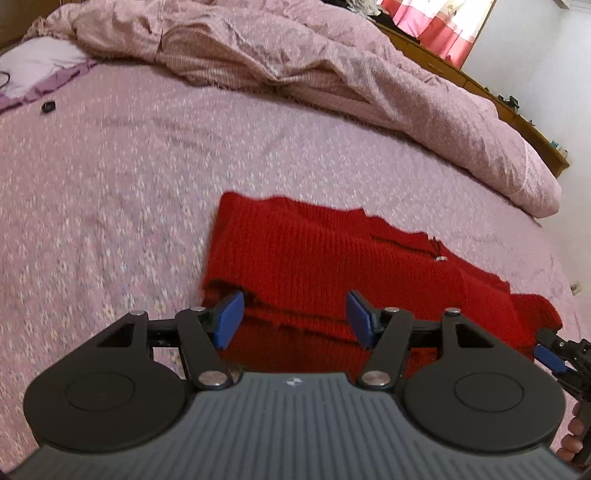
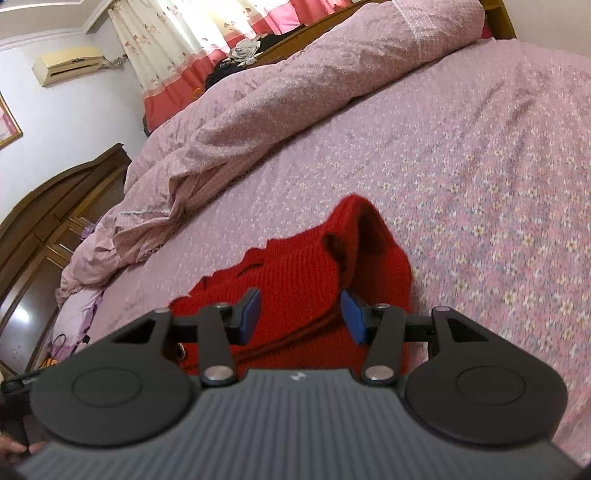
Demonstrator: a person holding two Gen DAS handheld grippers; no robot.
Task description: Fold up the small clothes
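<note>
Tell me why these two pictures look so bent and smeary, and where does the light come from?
Left wrist view: the fisheye lens bows the pink flowered bedsheet; it is smeared at the left, while the red knitted garment stays fairly sharp. Right wrist view: daylight glares through the pink-and-white curtains, washing them out, and the sheet blurs toward the right edge.

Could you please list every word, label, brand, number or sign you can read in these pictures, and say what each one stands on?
None can be read.
A small white emblem on the left tool's grey ribbed housing: a mark, no letters.
The same emblem on the right tool's housing: too small to read.
</note>
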